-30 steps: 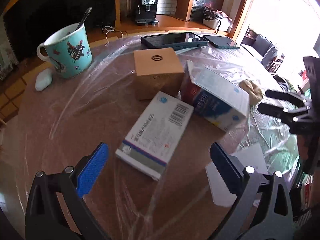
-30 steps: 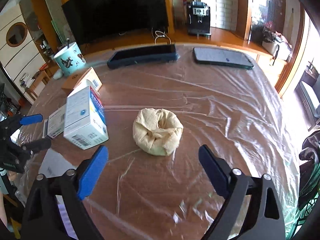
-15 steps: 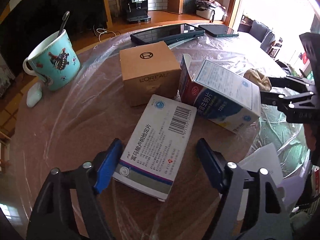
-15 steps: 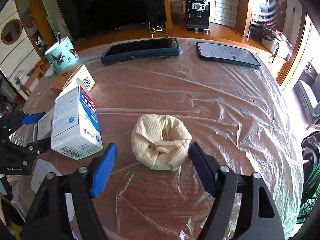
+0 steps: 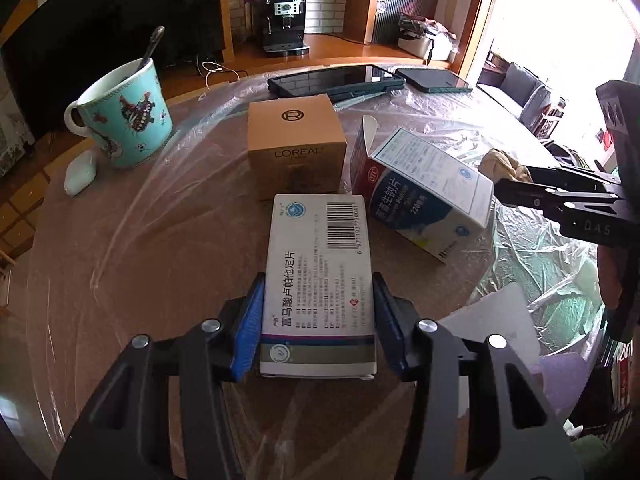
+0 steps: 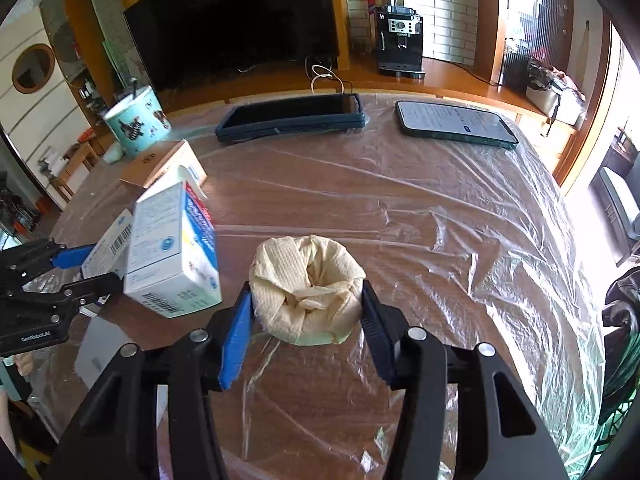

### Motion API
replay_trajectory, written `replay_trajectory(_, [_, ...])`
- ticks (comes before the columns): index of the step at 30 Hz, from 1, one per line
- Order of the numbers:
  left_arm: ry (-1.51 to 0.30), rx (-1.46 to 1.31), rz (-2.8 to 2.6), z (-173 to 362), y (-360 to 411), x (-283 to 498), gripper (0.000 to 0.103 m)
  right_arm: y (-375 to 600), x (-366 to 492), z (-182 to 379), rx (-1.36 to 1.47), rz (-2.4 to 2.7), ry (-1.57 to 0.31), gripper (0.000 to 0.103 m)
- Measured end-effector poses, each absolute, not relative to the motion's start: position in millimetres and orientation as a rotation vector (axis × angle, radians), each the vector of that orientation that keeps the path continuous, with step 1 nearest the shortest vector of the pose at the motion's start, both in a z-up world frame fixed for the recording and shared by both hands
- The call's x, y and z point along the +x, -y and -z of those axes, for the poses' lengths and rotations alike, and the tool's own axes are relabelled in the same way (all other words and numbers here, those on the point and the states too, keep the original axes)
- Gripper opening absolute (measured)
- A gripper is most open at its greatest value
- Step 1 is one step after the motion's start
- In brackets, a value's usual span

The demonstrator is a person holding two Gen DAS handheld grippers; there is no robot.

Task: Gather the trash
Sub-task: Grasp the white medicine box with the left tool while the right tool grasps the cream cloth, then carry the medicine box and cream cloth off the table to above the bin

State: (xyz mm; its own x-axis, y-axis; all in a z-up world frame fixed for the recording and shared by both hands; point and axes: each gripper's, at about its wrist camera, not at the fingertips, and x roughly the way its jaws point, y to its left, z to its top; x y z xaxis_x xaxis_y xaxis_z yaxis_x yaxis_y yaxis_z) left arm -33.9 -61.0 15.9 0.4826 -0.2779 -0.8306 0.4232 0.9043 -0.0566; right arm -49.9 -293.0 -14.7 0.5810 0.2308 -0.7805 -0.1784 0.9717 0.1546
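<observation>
A: What does my left gripper (image 5: 318, 322) hold?
B: A smooth, matt cardboard carton (image 5: 320, 276).
A: And my right gripper (image 6: 306, 320)?
B: Crumpled, dimpled paper towel (image 6: 306, 300), on glossy plastic film (image 6: 460, 240) over wood.

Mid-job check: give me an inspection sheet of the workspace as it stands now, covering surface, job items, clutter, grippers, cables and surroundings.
Surface: wooden table under wrinkled clear plastic film.
Job's things: flat medicine box; crumpled paper wad; opened blue-white carton; L'Oreal box.
Clutter: teal mug with spoon, tablet, phone, white paper sheet.
Grippers: left gripper shut on the flat medicine box; right gripper pads against the wad.
Cables: white cable on the rear counter.
Surroundings: TV, coffee machine.
</observation>
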Motion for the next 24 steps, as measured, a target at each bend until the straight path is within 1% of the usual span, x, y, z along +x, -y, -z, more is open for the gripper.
replay_trajectory(10, [-0.940, 0.051, 0.385, -30.9, 44.0, -59.8, 0.052, 297.7, -85.6, -2.9, 0.073, -0.289, -0.870, 0.051])
replay_trajectory(24, [-0.907, -0.018, 0.400, -39.8, 48.6, -115.7, 0.052, 290.9, -158.2, -24.3, 0.049, -0.383, -0.801, 0.051])
